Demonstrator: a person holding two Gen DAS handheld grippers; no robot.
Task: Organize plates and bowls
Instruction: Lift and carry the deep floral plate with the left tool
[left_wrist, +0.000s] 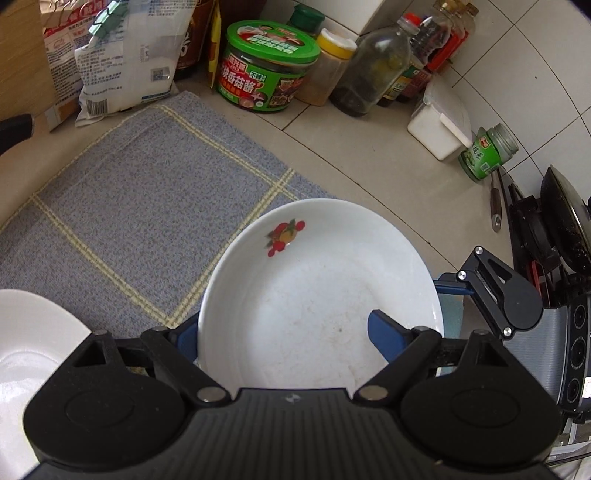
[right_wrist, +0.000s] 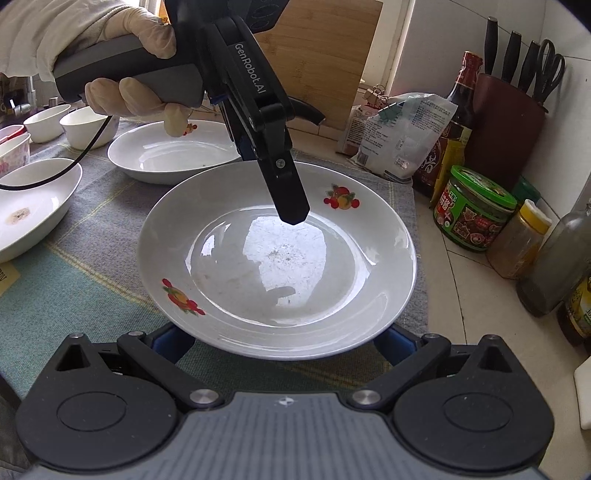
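Observation:
A white deep plate with fruit prints (right_wrist: 277, 258) is held above the grey checked cloth (right_wrist: 74, 295). My left gripper (right_wrist: 291, 214) is shut on its far rim, one finger inside the plate, the other hidden under it. In the left wrist view the same plate (left_wrist: 317, 295) fills the space between the blue fingers (left_wrist: 384, 328). My right gripper (right_wrist: 280, 343) lies at the plate's near edge, its blue fingers (right_wrist: 170, 339) wide apart beneath the rim; contact cannot be told.
More white plates (right_wrist: 173, 155) (right_wrist: 33, 206) and small bowls (right_wrist: 85, 129) sit on the cloth at the left. Jars (right_wrist: 476, 210), bottles, a bag (right_wrist: 402, 140) and a knife block (right_wrist: 509, 122) line the right wall. A stove with a pan (left_wrist: 565, 229) stands beside the counter.

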